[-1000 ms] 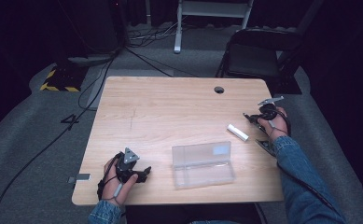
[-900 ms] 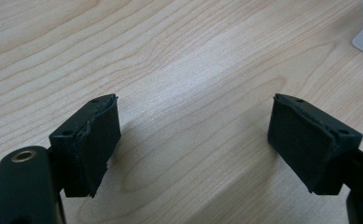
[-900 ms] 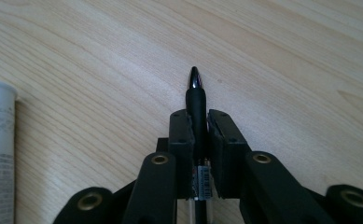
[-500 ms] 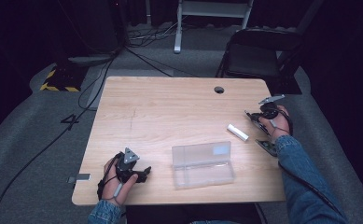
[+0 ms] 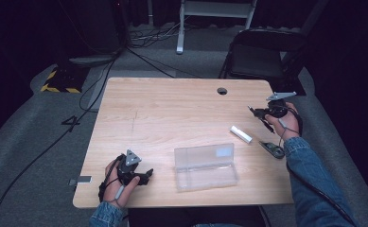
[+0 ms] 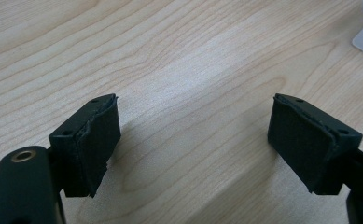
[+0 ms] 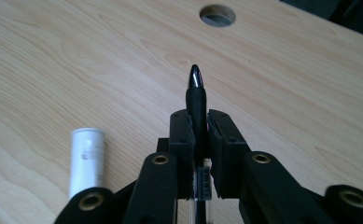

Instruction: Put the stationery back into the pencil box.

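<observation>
The slim black pen with a glossy rounded tip is clamped between the jaws of my right tool, above the light wooden surface, near its right edge. The tip of the pen sticks out past the jaws and points toward the round cable hole. A short white plastic cylinder lies on the surface just beside this tool. My left tool rests low at the near left part of the surface, its jaws wide apart with nothing between them. A clear plastic rectangular case lies between my two hands. A small dark flat object lies near my right wrist.
</observation>
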Demonstrator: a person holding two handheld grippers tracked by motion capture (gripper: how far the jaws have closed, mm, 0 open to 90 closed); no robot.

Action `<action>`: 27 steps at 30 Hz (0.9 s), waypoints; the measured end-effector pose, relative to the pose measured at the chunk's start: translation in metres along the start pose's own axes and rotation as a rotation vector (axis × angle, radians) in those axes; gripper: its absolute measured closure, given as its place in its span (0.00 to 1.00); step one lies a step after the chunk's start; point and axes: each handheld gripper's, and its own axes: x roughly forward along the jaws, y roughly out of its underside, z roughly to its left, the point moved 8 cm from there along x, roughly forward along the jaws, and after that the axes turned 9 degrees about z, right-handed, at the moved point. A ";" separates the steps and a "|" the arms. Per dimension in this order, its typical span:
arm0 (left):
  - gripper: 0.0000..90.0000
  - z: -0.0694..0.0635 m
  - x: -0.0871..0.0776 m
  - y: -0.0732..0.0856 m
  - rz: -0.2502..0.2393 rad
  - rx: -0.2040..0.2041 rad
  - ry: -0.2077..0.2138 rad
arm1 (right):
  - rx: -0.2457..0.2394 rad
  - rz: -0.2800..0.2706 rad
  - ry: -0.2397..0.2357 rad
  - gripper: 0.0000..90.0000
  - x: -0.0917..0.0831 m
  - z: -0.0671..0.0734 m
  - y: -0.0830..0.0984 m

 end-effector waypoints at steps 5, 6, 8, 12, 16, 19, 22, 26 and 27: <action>0.19 0.000 0.000 0.000 0.002 0.004 -0.001 | -0.032 -0.037 -0.025 0.90 -0.013 0.015 -0.009; 0.19 0.000 0.000 0.000 0.003 0.003 -0.001 | -0.047 -0.056 -0.039 0.90 -0.019 0.024 -0.012; 0.19 0.000 0.000 0.000 0.004 0.003 -0.001 | -0.060 -0.064 -0.046 0.90 -0.022 0.029 -0.014; 0.19 0.000 0.000 0.000 0.004 0.003 -0.001 | -0.109 -0.105 -0.078 0.90 -0.036 0.051 -0.022; 0.19 0.000 0.000 0.000 0.004 0.003 -0.001 | -0.145 -0.122 -0.106 0.90 -0.044 0.068 -0.027; 0.19 0.000 0.000 0.000 0.004 0.003 0.000 | -0.172 -0.137 -0.123 0.90 -0.048 0.081 -0.030; 0.19 0.000 0.000 0.000 0.007 0.003 0.000 | -0.203 -0.151 -0.147 0.90 -0.053 0.095 -0.033; 0.19 0.000 0.000 0.000 0.002 0.004 -0.002 | -0.239 -0.165 -0.185 0.89 -0.057 0.115 -0.035; 0.19 0.000 0.000 0.000 0.003 0.004 -0.002 | -0.244 -0.165 -0.192 0.89 -0.057 0.118 -0.035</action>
